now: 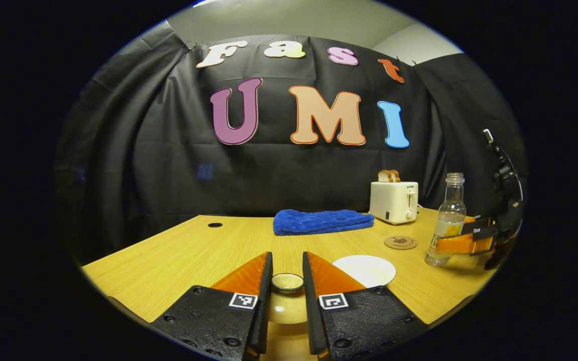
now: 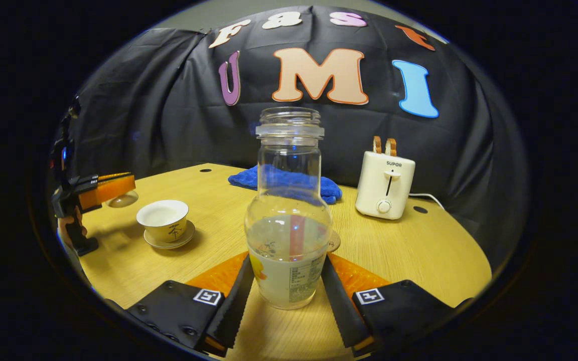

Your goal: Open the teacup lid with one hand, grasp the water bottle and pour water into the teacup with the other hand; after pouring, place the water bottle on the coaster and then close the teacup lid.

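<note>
My left gripper [image 1: 287,256] is shut on the teacup lid [image 1: 287,284], gripping its small knob and holding it in the air. In the right gripper view the left gripper [image 2: 111,189] holds the lid [image 2: 122,199] up, left of and beyond the open teacup [image 2: 163,218] on its saucer. The cup's white mouth [image 1: 364,271] lies just right of my left fingers. The clear uncapped water bottle [image 2: 289,225], about a third full, stands upright between my right gripper's [image 2: 287,259] fingers, which press on its sides. It also appears at the far right as the bottle [image 1: 448,220] with the right gripper [image 1: 458,243] around it.
A round cork coaster [image 1: 400,242] lies between bottle and toaster; its edge [image 2: 335,244] peeks out behind the bottle. A white toaster [image 2: 385,184] with bread stands at the back right, a folded blue towel [image 1: 321,221] at the back middle of the wooden table [image 1: 183,255].
</note>
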Demonstrator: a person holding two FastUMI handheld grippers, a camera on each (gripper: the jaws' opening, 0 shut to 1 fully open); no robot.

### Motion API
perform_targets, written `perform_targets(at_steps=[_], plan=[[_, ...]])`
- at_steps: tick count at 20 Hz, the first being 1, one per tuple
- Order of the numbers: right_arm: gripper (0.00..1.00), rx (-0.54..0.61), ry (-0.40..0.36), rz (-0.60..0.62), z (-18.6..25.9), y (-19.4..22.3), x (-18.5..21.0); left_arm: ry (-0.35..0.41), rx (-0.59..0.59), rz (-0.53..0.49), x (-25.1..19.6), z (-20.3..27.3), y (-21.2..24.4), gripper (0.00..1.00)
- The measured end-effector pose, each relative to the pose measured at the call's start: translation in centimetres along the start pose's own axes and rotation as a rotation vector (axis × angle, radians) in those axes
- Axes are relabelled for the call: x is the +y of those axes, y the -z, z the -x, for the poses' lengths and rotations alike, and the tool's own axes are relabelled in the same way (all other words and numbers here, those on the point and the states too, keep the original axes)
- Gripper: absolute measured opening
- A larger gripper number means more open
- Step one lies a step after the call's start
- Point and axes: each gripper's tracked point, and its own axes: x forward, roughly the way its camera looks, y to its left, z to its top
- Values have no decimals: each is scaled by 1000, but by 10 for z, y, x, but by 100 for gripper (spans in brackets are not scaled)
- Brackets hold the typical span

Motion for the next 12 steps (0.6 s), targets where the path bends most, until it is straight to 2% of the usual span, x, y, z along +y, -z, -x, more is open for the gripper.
perform_targets(at_steps=[5, 12], plan=[[80, 11, 1, 165, -6, -7, 18, -11, 1, 9, 6, 0, 0, 30], [80, 10, 60, 453, -14, -27, 24, -25, 8, 27, 13, -1, 2, 30]])
